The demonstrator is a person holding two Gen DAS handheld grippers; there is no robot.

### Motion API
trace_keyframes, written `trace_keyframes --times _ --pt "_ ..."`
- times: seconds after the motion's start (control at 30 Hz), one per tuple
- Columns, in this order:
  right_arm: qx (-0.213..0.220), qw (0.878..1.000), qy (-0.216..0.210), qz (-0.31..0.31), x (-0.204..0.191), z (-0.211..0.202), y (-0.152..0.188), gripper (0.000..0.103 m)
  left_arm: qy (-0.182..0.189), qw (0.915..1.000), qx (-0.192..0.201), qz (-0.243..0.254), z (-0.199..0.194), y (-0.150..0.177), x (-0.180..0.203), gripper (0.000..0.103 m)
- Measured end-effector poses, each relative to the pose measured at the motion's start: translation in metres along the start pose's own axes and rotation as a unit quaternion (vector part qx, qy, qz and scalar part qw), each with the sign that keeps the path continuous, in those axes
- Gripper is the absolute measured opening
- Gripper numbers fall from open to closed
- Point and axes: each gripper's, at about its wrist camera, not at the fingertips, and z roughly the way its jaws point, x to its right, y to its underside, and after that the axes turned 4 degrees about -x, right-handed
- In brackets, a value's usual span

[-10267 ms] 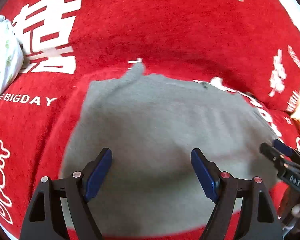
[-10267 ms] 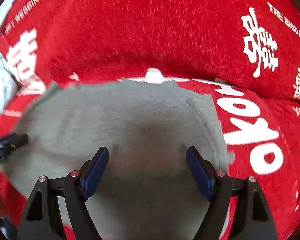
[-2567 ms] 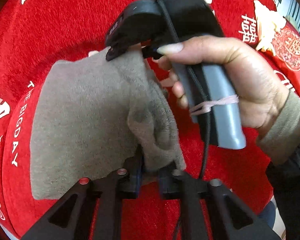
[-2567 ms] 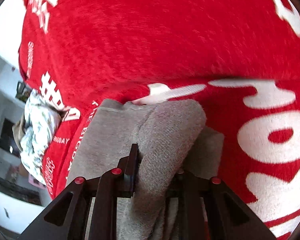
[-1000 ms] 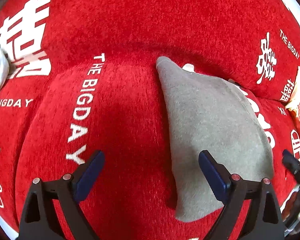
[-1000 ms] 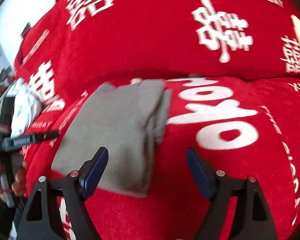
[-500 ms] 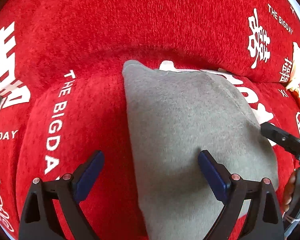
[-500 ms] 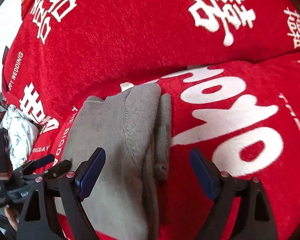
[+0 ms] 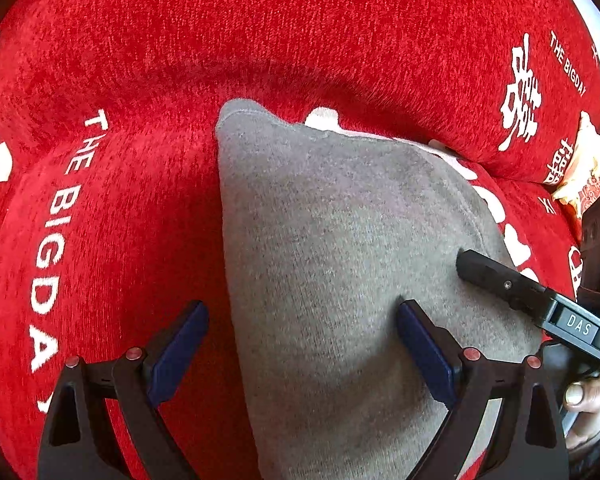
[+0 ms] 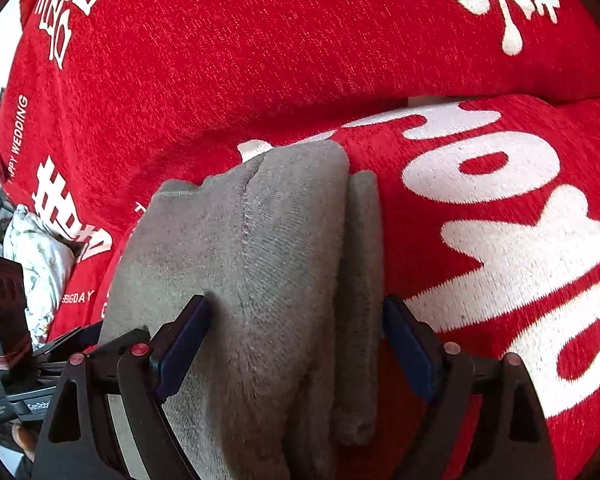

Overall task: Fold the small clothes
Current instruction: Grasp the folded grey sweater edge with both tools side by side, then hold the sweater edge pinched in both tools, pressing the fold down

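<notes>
The gray cloth [image 9: 340, 264] is folded on the red sofa cover [image 9: 260, 40]. My left gripper [image 9: 302, 350] and right gripper [image 10: 296, 346] both gape wide, holding nothing. Worry: the narrow layer on the cloth's right edge could slide out if I pinch unevenly.

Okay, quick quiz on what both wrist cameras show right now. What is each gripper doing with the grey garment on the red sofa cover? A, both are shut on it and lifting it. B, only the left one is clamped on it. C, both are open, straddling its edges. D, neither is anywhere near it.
C: the left gripper and the right gripper both have their jaws spread wide over the folded grey garment, which lies flat on the red sofa cover.
</notes>
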Motion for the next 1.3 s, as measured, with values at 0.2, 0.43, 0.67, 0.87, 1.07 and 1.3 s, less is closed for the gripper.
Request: trace_keyframes --times 0.2,0.43,0.67,0.87,1.07,1.3 --pt "0.001 1.000 0.001 0.000 0.000 0.000 0.000 0.090 -0.001 1.0000 0.001 0.002 0.002 -0.003 0.002 0.096" --pt "-0.001 1.000 0.005 -0.008 -0.002 0.002 -0.002 0.090 0.000 1.0000 -0.003 0.005 0.006 -0.006 0.005 0.096" --pt "-0.009 1.000 0.007 -0.027 -0.009 0.007 -0.006 0.073 0.040 0.9990 -0.019 0.005 0.019 -0.015 0.007 0.086" --pt "0.005 0.999 0.028 -0.043 -0.031 -0.010 -0.003 0.040 0.010 0.9991 0.011 0.041 -0.001 -0.007 0.022 0.051" --pt "0.016 0.998 0.042 -0.045 -0.048 -0.026 0.005 0.037 0.000 0.9988 0.018 0.045 -0.018 0.002 0.025 0.048" --pt "0.012 0.997 0.060 -0.055 -0.065 -0.037 0.019 0.037 -0.007 0.9990 0.016 0.042 -0.035 0.017 0.022 0.048"
